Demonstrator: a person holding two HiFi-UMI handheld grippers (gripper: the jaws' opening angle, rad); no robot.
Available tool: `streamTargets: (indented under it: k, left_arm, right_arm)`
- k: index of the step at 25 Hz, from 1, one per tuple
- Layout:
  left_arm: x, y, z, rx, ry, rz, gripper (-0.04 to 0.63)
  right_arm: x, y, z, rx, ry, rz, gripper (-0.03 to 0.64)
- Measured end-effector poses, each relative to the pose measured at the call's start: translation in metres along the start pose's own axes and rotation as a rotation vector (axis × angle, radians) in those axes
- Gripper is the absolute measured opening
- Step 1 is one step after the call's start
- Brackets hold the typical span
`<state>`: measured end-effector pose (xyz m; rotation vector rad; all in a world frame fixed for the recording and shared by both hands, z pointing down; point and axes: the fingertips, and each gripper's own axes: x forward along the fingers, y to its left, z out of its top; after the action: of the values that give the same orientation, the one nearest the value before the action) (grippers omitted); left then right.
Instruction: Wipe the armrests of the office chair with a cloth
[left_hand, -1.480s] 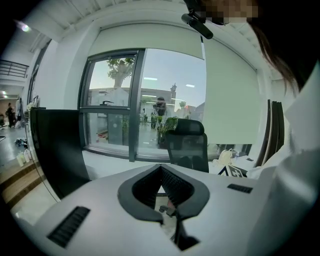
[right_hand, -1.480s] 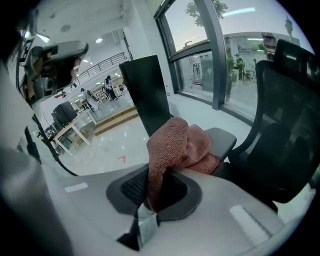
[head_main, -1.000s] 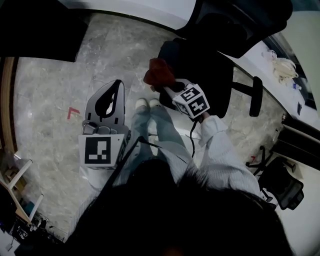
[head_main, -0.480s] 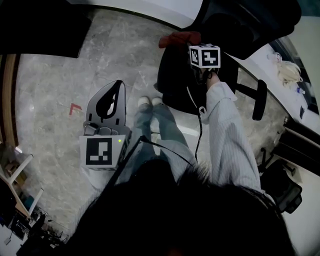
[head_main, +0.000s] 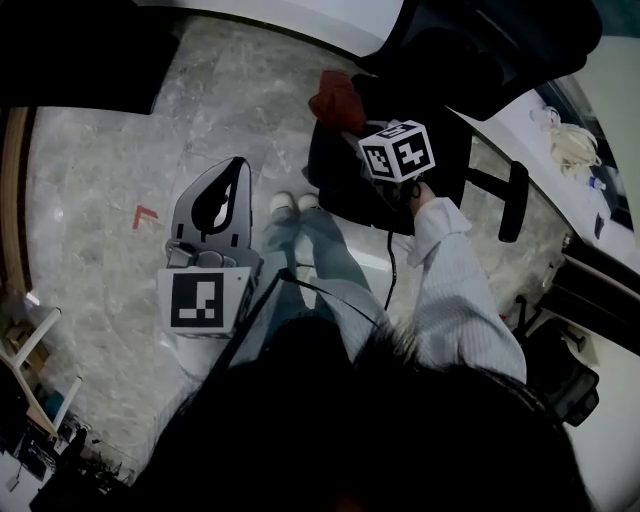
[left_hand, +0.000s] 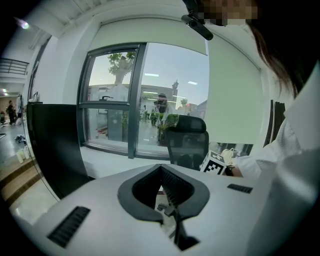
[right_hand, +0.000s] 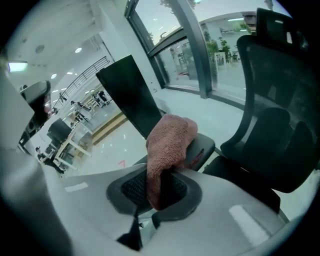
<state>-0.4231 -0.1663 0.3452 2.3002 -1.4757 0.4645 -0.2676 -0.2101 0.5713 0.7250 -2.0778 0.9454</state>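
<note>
The cloth (right_hand: 168, 148) is a dusty brick-pink terry piece with a nubbly pile, bunched into a thick, rounded wad. In the right gripper view it fills the middle of the frame. Its lower end is pinched between the dark ribbed pads of the right claw (right_hand: 158, 194), which is clamped on it. Its upper bulk lies folded over the near end of a dark padded armrest (right_hand: 202, 145), touching the pad's top. In the head view the same cloth (head_main: 335, 99) shows as a red clump at upper centre, just beyond the right claw (head_main: 349, 124) and against the black office chair (head_main: 440, 70). The chair's mesh back and seat fill the right side of the right gripper view. Its other armrest (head_main: 512, 197) stands apart at the right of the head view.

The left claw (left_hand: 161, 171) is drawn together with nothing between its pads. In the head view the left claw (head_main: 239, 165) is at centre left over the grey marbled floor (head_main: 100, 150), well apart from the chair.
</note>
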Motion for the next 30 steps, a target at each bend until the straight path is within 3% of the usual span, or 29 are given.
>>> streamTargets:
  k: [6,13,16,22,25,30]
  left_arm:
    - [0.003,-0.012,0.001,0.005,0.002,-0.018,0.003]
    - [0.007,-0.022,-0.001,0.006,0.012,-0.038,0.005]
    - [0.007,-0.019,-0.003,0.001,0.015,-0.033,0.003]
    - [-0.001,-0.004,-0.011,-0.010,0.027,0.005,0.004]
    - [-0.003,0.007,-0.015,-0.018,0.026,0.023,0.005]
    - [-0.008,0.019,-0.018,-0.029,0.032,0.048,0.003]
  right_arm:
    - [-0.006,0.087,-0.056,-0.096,0.064,0.136,0.029]
    - [-0.015,0.103,-0.076,-0.156,0.105,0.217,0.029]
    - [-0.010,0.056,-0.050,-0.105,0.062,0.137,0.029]
    - [-0.001,-0.070,0.021,0.059,-0.013,-0.131,0.029]
    - [0.006,-0.103,0.044,0.101,-0.028,-0.218,0.029]
    - [0.011,-0.127,0.060,0.073,-0.029,-0.357,0.029]
